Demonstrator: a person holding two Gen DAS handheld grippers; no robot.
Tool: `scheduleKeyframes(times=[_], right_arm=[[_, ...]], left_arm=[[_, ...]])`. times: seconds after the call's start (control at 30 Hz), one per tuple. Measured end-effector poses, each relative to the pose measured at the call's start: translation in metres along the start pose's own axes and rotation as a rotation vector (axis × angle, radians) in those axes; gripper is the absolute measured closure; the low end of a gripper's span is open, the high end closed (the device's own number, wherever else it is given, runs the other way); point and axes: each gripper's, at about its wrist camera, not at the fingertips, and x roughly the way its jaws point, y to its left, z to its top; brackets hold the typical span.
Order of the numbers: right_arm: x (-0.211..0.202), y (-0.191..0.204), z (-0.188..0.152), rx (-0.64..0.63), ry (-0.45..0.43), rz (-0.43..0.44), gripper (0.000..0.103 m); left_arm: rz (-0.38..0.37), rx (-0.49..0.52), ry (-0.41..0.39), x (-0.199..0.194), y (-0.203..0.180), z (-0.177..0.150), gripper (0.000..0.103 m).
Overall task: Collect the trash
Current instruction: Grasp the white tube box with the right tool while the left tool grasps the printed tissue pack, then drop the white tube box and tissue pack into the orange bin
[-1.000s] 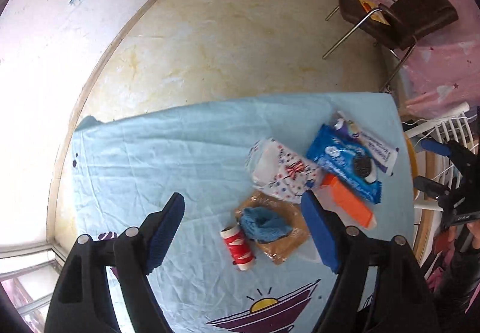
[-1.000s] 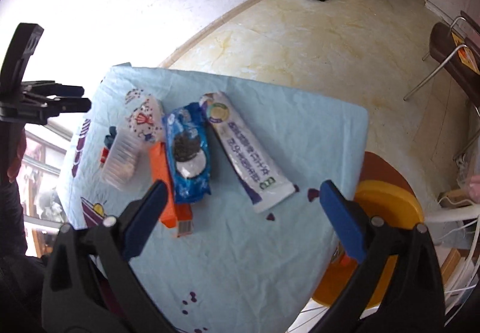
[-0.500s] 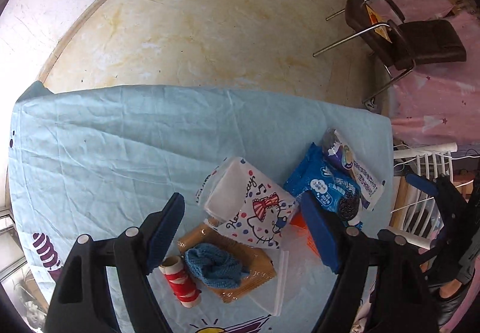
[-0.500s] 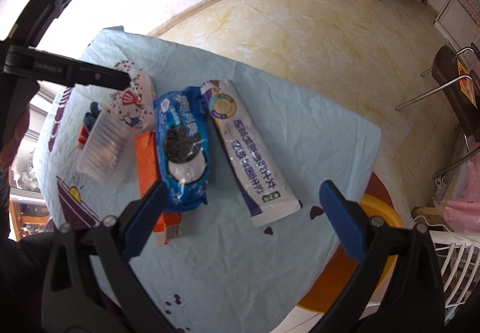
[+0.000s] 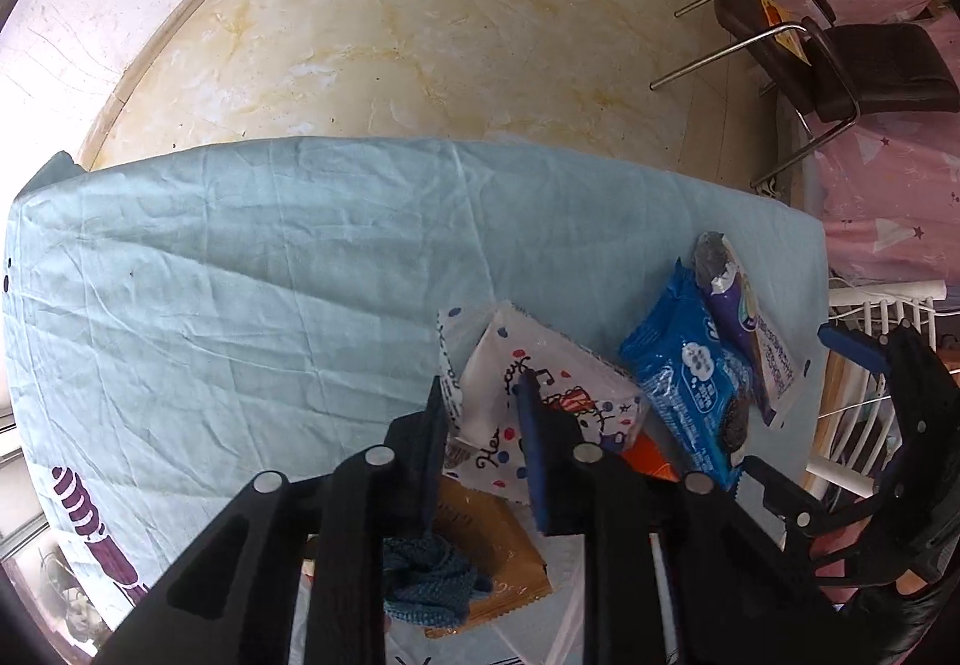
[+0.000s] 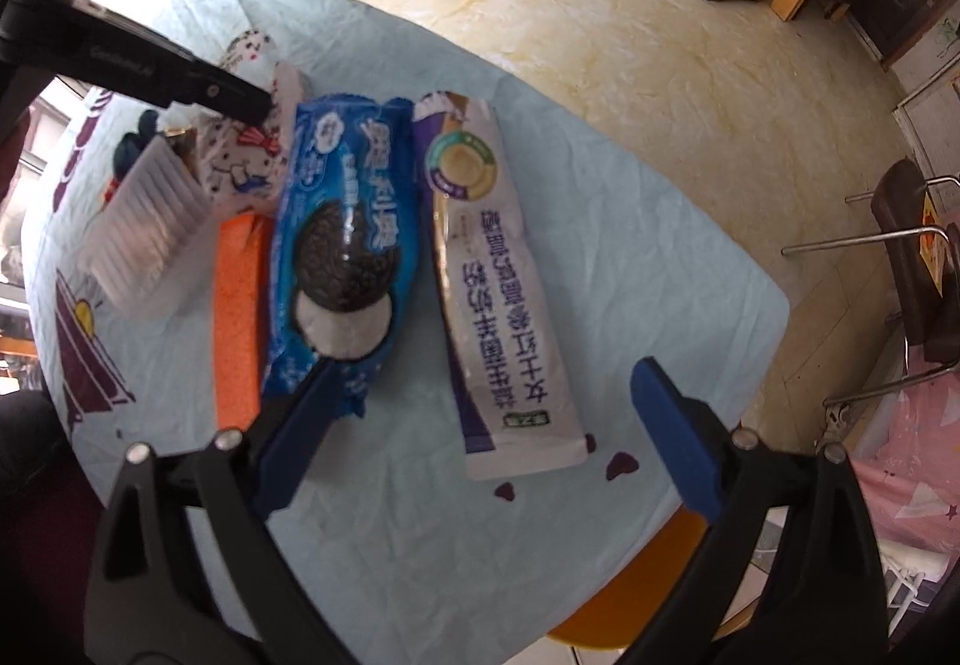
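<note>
Wrappers lie in a row on the light blue tablecloth [image 5: 240,257]. My left gripper [image 5: 483,419] is shut on the white Hello Kitty tissue pack [image 5: 558,401], also seen in the right wrist view [image 6: 252,149]. Beside it lie a blue Oreo pack [image 6: 342,245], a white and purple biscuit wrapper [image 6: 504,293], an orange box [image 6: 237,299] and a clear ridged plastic tray [image 6: 144,221]. My right gripper [image 6: 486,425] is open, low over the near ends of the Oreo pack and the biscuit wrapper, touching neither that I can tell.
A brown packet [image 5: 480,551] with a blue knitted piece [image 5: 420,581] lies under my left gripper. A yellow-orange round thing [image 6: 630,593] sits below the table's right edge. A black chair [image 5: 840,59] and a white rack [image 5: 870,317] stand to the right.
My left gripper has moved forward and down and closed on the Hello Kitty tissue pack. My right gripper has come lower and closer to the Oreo pack and biscuit wrapper, still open.
</note>
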Motion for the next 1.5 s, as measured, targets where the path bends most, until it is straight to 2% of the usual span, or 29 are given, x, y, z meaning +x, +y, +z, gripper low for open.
scheduleKeyframes(times=[0.07,0.1,0.27,0.4,0.6,0.77,0.93,1.03,1.1,1.13,1.23,1.33,1.5], right_arm=[[0.002,-0.004,0.001,0.002,0.003,0.013,0.011],[0.003,-0.005,0.002,0.002,0.008,0.012,0.014],[0.013,-0.012,0.003,0.011,0.046,-0.002,0.039],[0.011,-0.014,0.007,0.026,0.042,-0.011,0.061],[0.009,-0.013,0.009,0.059,0.034,-0.065,0.062],[-0.011,-0.014,0.001,0.114,-0.04,-0.057,0.063],[-0.037,-0.026,-0.021,0.163,-0.097,-0.06,0.063],[-0.047,-0.039,-0.039,0.213,-0.112,-0.073,0.063],[-0.052,-0.05,-0.054,0.244,-0.123,-0.078,0.063],[-0.053,-0.055,-0.061,0.26,-0.123,-0.08,0.063],[-0.053,-0.071,-0.082,0.31,-0.116,-0.088,0.063],[-0.047,-0.083,-0.097,0.343,-0.106,-0.085,0.063],[-0.041,-0.097,-0.113,0.379,-0.101,-0.063,0.063]], left_arm=[[-0.002,-0.007,-0.011,-0.004,0.005,0.001,0.097],[-0.005,-0.011,-0.019,-0.008,0.009,0.001,0.097],[-0.027,-0.027,-0.037,-0.022,0.024,0.006,0.098],[-0.048,-0.027,-0.057,-0.033,0.028,0.006,0.099],[-0.053,-0.005,-0.095,-0.053,0.024,0.006,0.099],[-0.059,0.017,-0.116,-0.069,0.017,0.002,0.101],[-0.032,0.04,-0.133,-0.078,0.008,0.003,0.101],[-0.021,0.027,-0.107,-0.071,0.008,0.008,0.101],[-0.042,-0.004,-0.07,-0.063,0.016,0.014,0.101],[-0.005,-0.009,-0.079,-0.06,0.02,0.018,0.101],[0.029,-0.018,-0.05,-0.049,0.028,0.027,0.101],[0.062,0.009,-0.015,-0.037,0.032,0.029,0.1],[0.089,0.069,-0.036,-0.04,0.029,0.028,0.1]])
